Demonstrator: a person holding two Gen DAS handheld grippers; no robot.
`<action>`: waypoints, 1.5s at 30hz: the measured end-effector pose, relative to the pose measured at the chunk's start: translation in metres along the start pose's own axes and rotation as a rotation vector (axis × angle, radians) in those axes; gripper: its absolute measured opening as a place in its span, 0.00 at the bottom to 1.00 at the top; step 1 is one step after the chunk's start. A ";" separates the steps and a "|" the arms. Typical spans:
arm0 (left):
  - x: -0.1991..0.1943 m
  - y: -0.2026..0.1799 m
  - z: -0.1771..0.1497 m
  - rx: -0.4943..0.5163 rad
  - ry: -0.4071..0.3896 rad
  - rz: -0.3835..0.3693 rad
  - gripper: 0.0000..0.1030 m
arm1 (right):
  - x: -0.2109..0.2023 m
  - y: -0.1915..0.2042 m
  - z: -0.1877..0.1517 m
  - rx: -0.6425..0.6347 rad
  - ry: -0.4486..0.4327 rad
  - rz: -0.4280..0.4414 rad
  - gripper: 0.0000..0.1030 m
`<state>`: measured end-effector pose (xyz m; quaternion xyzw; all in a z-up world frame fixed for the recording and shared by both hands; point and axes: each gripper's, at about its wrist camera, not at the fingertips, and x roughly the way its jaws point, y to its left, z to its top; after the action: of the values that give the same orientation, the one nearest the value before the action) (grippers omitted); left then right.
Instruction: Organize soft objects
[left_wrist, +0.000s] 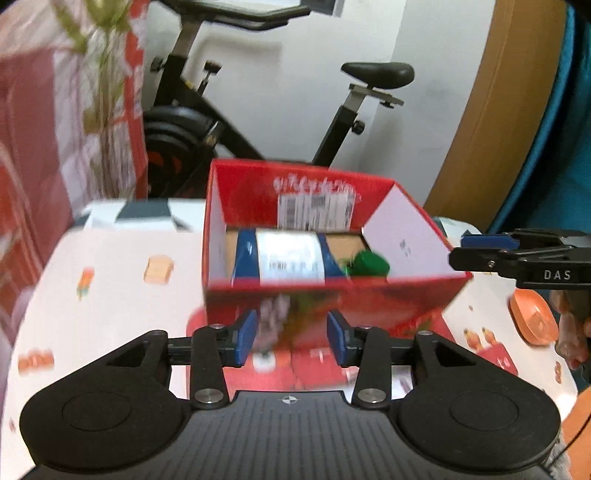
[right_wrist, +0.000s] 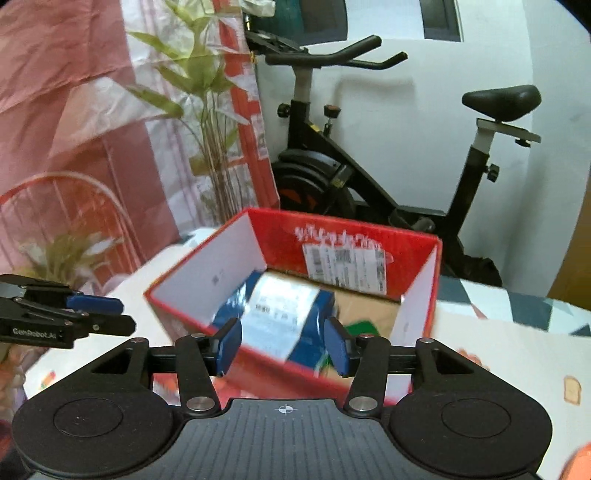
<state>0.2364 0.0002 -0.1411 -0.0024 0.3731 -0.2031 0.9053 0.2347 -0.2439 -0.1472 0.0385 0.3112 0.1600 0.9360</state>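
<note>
Both half open and holding nothing: left gripper and right gripper. Blue and white soft pack lying inside the red box, at 12 o'clock from each gripper, long side running 9 to 3. Looks closer to the right gripper, so probably best reached from there

Black exercise bike parked against white wall. Left of bike: green plant, red-white curtain. Wooden panel seen right of bike.
</note>
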 end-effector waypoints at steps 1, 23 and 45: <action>-0.002 0.002 -0.007 -0.015 0.009 0.000 0.45 | -0.003 0.002 -0.007 -0.003 0.008 -0.003 0.46; 0.013 0.015 -0.101 -0.184 0.146 0.046 0.49 | 0.017 0.033 -0.141 0.067 0.221 -0.020 0.52; 0.019 0.011 -0.121 -0.196 0.168 0.072 0.51 | -0.001 0.014 -0.146 0.176 0.172 -0.071 0.65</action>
<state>0.1710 0.0215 -0.2427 -0.0604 0.4657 -0.1324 0.8729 0.1430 -0.2356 -0.2614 0.0954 0.4045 0.1014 0.9039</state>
